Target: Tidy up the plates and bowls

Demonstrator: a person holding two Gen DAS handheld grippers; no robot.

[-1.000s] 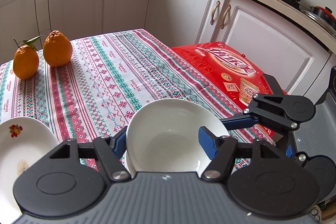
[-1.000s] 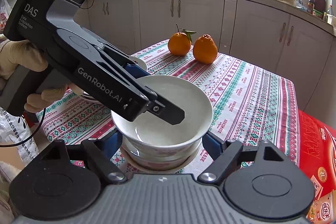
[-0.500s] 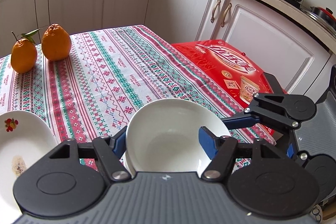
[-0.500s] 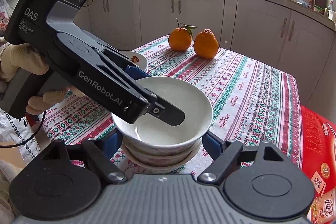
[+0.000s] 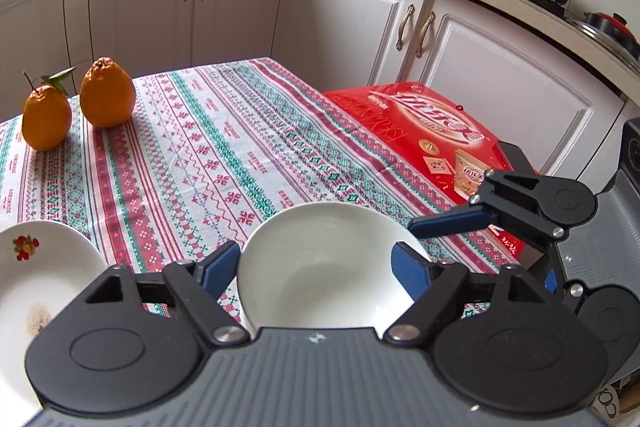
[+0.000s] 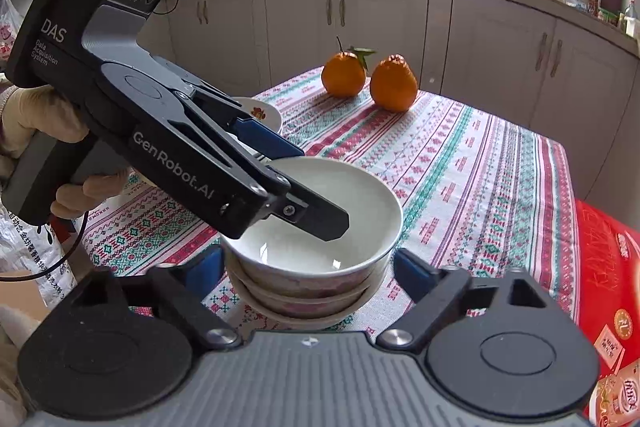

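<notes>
Left gripper: spread, its jaws having just been opening; the blue pads stand either side of the top bowl's rim without pressing on it, low in the middle of my left view. In my right view one pad sits outside the rim and the dark finger tip reaches over the inside.
Right gripper: spread wide, jaws just opened further; its blue pads flank the stack at the bottom of my right view, apart from it on both sides.
Stack of bowls: a plain white ceramic bowl nests on top of two more patterned bowls, standing upright on the counter, which is covered by a red, green and white striped cloth.
Plate: a white plate with a small fruit print lies at the lower left of my left view, just beside the bowls; in my right view its edge shows behind the left gripper.
Fruit: two oranges, one with a leafy stem, stand close together at the far end of the cloth, well apart from the bowls.
Box: a red printed carton lies beside the counter's edge, right of centre in my left view.
Hand: a gloved hand holds the left gripper's handle at the left edge of my right view.
</notes>
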